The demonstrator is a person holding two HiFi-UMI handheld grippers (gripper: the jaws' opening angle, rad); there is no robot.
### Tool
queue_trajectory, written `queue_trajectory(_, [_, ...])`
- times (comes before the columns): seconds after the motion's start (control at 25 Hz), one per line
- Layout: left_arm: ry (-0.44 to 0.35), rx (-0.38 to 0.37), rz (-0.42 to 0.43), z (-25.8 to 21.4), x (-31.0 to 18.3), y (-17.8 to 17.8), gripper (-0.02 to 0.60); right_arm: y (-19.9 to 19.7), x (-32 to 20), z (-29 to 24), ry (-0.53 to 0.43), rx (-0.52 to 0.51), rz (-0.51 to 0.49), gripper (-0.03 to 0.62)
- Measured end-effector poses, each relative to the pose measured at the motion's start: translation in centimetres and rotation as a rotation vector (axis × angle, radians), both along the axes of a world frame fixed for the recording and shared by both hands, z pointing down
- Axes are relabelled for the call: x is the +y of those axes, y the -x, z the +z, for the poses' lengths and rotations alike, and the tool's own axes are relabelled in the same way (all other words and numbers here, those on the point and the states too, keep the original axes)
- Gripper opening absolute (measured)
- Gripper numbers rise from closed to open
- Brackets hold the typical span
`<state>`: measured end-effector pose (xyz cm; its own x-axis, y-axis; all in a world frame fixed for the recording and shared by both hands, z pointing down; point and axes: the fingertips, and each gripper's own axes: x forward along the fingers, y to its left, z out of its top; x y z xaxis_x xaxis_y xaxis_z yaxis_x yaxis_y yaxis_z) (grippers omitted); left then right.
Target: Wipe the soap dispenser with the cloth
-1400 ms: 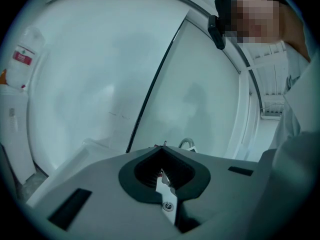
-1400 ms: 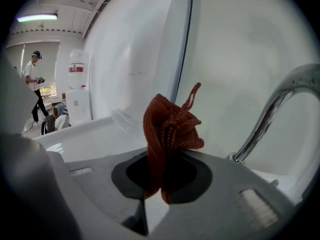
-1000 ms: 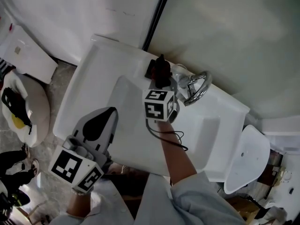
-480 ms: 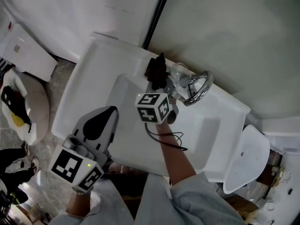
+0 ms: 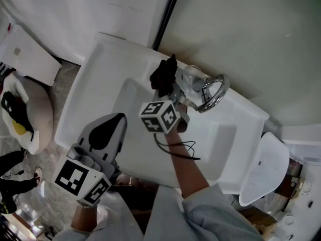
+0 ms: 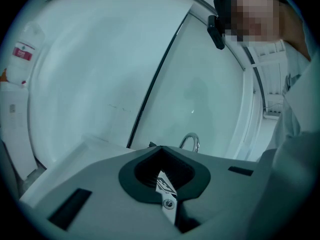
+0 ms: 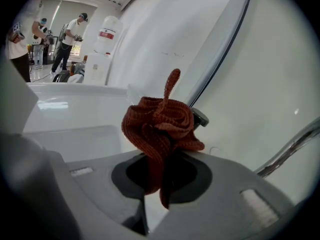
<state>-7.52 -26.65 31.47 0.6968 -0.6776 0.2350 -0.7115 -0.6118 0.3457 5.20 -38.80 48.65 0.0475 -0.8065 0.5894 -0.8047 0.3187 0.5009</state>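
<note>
My right gripper [image 5: 169,90] is shut on a bunched dark reddish-brown cloth [image 5: 163,74], held over the back rim of the white sink [image 5: 95,84]. The cloth lies just left of the clear soap dispenser [image 5: 191,79], which stands beside the chrome tap [image 5: 213,92]. In the right gripper view the cloth [image 7: 159,126] sprouts from my jaws, and the dispenser's grey pump head [image 7: 201,118] peeks out right behind it. Whether cloth and dispenser touch is unclear. My left gripper [image 5: 103,134] hangs shut and empty over the sink's near left corner.
A black cable [image 5: 180,148] trails from the right gripper over the basin. A white lidded bin [image 5: 263,169] stands right of the sink, a pale bag [image 5: 30,114] on the floor to the left. A wall rises close behind the tap. People [image 7: 70,34] stand far off.
My right gripper has swung the cloth a little to the left along the sink's back rim, its marker cube tilting. The left gripper has stayed where it was.
</note>
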Motion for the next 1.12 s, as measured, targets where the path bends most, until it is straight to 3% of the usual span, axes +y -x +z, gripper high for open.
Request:
queue_trajectory(0.28, [0.002, -0.006, -0.001, 0.4, -0.3, 0.0, 0.005, 0.5, 0.1, 1.1, 0.021, 0.008, -0.019, 0.055])
queue_trajectory(0.68, [0.003, -0.013, -0.008, 0.5, -0.2, 0.2, 0.005, 0.6, 1.8, 5.9, 0.195, -0.040, -0.017, 0.055])
queue_trajectory(0.88, [0.007, -0.009, -0.008, 0.5, -0.4, 0.1, 0.005, 1.0, 3.4, 6.4, 0.237, -0.184, 0.015, 0.055])
queue_trajectory(1.12, [-0.005, -0.005, -0.002, 0.1, -0.3, 0.0, 0.005, 2.0, 3.8, 3.1, 0.171, -0.362, 0.039, 0.055])
